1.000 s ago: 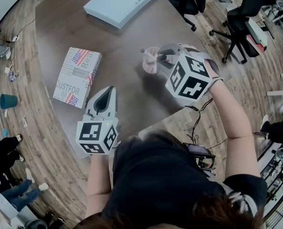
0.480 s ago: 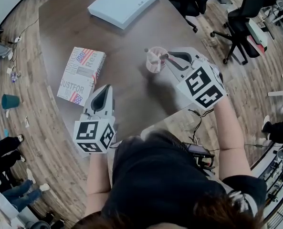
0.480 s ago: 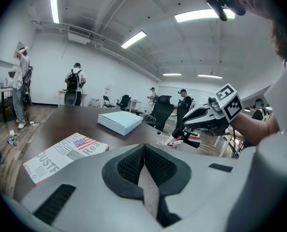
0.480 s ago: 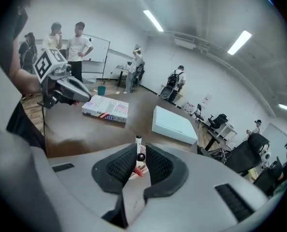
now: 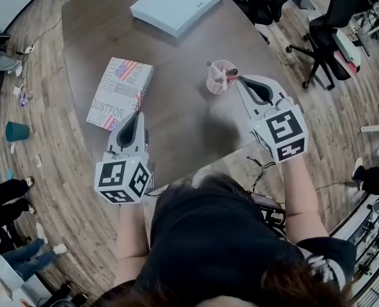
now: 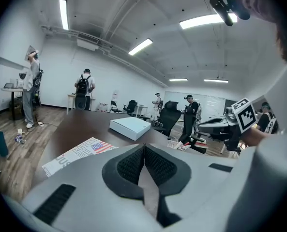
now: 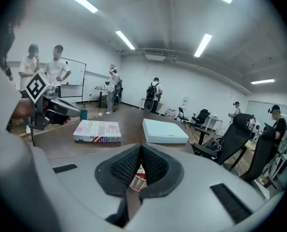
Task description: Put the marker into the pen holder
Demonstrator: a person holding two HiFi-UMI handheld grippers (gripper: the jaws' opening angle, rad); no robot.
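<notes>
A pink mesh pen holder stands on the dark round table. A marker leans upright inside it, dark end up. My right gripper sits just right of the holder's rim. Its jaws have just been closing and are now shut with nothing between them. In the right gripper view the right gripper has its pads together, and the holder shows below them. My left gripper hovers over the table's near left, also shut and empty, and its pads touch.
A flat box with flag print lies just beyond the left gripper. A pale blue flat box sits at the table's far side. Office chairs stand at the right, and several people stand around the room.
The right gripper let go of the marker, rolled upright, drew back toward me from the holder and closed. The left gripper shifted slightly.
</notes>
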